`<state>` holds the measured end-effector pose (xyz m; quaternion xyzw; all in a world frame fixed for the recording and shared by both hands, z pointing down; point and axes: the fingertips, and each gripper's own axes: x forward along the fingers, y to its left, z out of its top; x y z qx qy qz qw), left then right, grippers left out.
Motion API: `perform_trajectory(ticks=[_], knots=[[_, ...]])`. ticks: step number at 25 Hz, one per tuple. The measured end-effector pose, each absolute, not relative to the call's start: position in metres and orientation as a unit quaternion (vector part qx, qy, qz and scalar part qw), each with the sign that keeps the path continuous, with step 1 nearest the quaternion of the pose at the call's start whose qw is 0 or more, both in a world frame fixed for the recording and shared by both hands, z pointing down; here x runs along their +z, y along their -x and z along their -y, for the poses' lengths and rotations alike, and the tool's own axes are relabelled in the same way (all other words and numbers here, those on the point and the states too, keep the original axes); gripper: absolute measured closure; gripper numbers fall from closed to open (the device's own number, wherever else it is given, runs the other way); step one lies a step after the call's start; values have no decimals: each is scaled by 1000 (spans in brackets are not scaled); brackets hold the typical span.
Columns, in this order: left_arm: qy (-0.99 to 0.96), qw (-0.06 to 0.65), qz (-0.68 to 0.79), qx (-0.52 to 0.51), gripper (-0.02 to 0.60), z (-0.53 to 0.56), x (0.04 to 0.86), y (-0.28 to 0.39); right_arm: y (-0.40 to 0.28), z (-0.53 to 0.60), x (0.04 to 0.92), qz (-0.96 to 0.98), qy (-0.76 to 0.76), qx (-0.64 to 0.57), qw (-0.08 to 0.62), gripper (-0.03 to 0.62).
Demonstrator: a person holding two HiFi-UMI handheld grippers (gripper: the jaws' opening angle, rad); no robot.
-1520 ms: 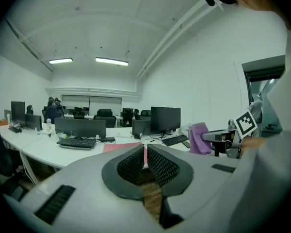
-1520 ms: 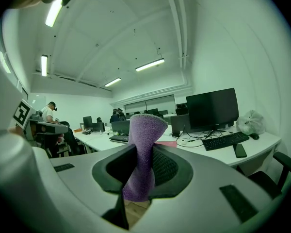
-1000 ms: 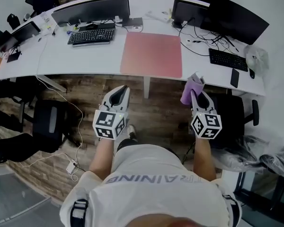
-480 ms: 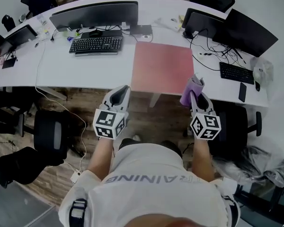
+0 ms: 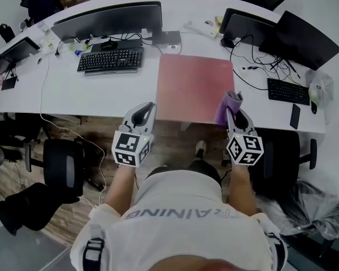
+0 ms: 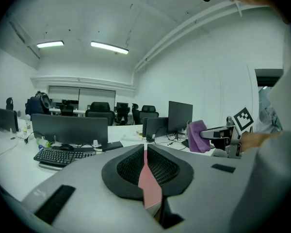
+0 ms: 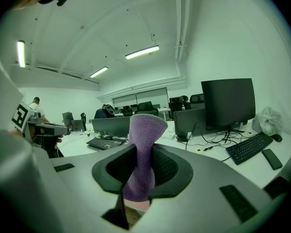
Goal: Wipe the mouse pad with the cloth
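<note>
A large pink mouse pad [image 5: 195, 86] lies flat on the white desk [image 5: 73, 92], ahead of both grippers. My right gripper [image 5: 233, 113] is shut on a purple cloth [image 5: 228, 106], which sticks up out of the jaws at the pad's near right corner. In the right gripper view the cloth [image 7: 144, 135] stands upright between the pads of the right gripper [image 7: 144, 154]. My left gripper [image 5: 147, 109] hovers at the desk's front edge beside the pad's near left corner. The left gripper [image 6: 145, 152] is shut and holds nothing; a pink strip of the pad [image 6: 149, 183] shows past its jaws.
A black keyboard [image 5: 110, 60] and a wide monitor [image 5: 107, 17] stand left of the pad. Monitors [image 5: 296, 30], cables, a second keyboard [image 5: 291, 91] and a phone [image 5: 295, 116] are to the right. Office chairs [image 5: 65, 162] stand on the wood floor below the desk edge.
The desk and pad have come closer in the head view. Both grippers now reach the desk's front edge, and the cloth overlaps the pad's near right corner. The grip is unchanged.
</note>
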<state>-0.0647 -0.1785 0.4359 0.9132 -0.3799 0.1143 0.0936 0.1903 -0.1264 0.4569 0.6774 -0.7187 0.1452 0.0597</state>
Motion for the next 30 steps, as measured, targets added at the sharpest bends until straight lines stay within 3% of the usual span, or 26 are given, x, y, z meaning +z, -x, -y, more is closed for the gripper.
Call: perform_trajectory(ticks=[11,17,23,30], knots=[[-896,87,418,122,549,250,431,-53,-314,220,463,748,-643,159,49,491],[-885,102,436,131,549,273,446,-80,-351,252,489,751,-631,181,63,491],[-877,124,446,131,549,297,459,-62,-322,282,502,769,-605,190,80,491],[-878,132,441,130,549,334,471,-3,-220,331,521,790,-566,212,103,491]])
